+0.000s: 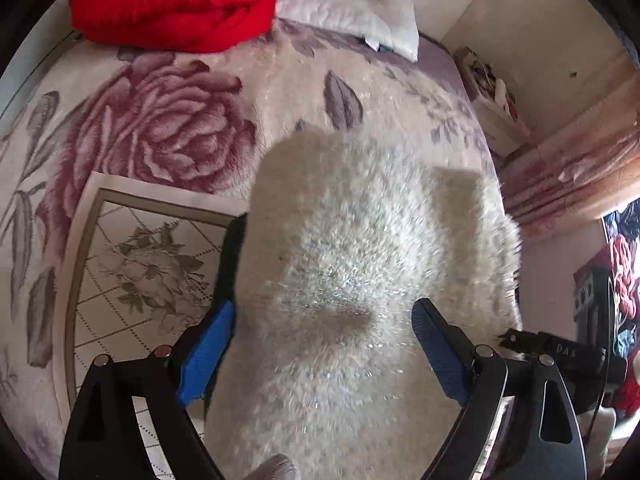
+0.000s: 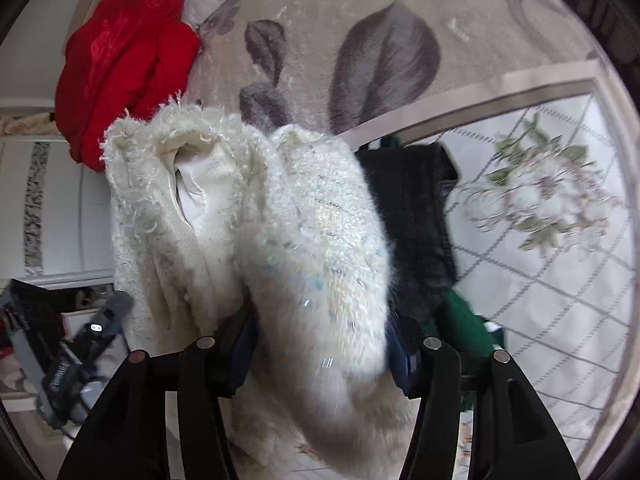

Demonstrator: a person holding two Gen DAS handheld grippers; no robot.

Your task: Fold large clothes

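A white fluffy garment (image 1: pixel 360 264) lies bunched on the rose-patterned blanket (image 1: pixel 152 128). In the left wrist view my left gripper (image 1: pixel 322 354) hangs just over it, blue pads (image 1: pixel 204 356) far apart on either side of the fluff and not pressing on it. In the right wrist view a thick folded roll of the same garment (image 2: pixel 312 232) fills the gap of my right gripper (image 2: pixel 322 350). It looks unpinched there, and it partly hides the dark pads (image 2: pixel 402 356). The garment's open end with its smooth lining (image 2: pixel 200 184) points away to the left.
A red quilt (image 1: pixel 180 0) and a white pillow (image 1: pixel 352 12) lie at the bed's far end. A cream floral-printed mat (image 2: pixel 540 208) lies beside the garment, with a dark garment (image 2: pixel 416 224) and a green one (image 2: pixel 464 328) on it. Curtains (image 1: pixel 572 168) hang at the right.
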